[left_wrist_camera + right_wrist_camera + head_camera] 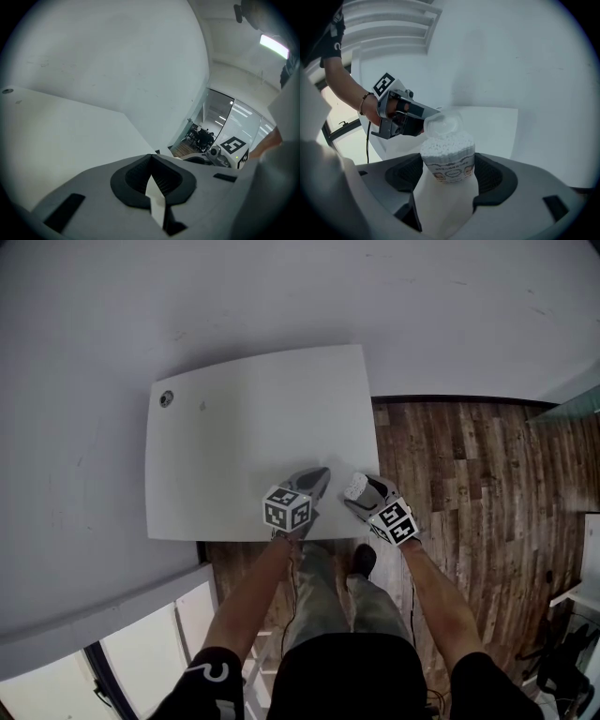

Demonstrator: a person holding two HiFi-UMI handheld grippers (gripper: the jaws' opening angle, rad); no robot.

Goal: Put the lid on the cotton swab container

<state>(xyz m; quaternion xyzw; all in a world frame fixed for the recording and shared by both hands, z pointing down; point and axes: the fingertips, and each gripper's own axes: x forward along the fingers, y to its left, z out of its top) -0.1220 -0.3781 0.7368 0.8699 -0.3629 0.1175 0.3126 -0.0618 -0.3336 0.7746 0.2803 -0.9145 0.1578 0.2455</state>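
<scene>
The white table (244, 427) fills the middle of the head view, and both grippers meet at its near right corner.

The right gripper (361, 491) is clamped wide on the cotton swab container (447, 157), its pads against the two sides. In the right gripper view the container's long axis runs up the frame, along the jaws, with the open, swab-filled top at the far end.

The left gripper (319, 477) reaches in from the left of that frame. It is pinched nearly closed on the clear lid (440, 124). The lid sits tilted just above the opening's upper left rim, and I cannot tell whether it touches. Seating it probably needs a short shift down and to the right.
</scene>
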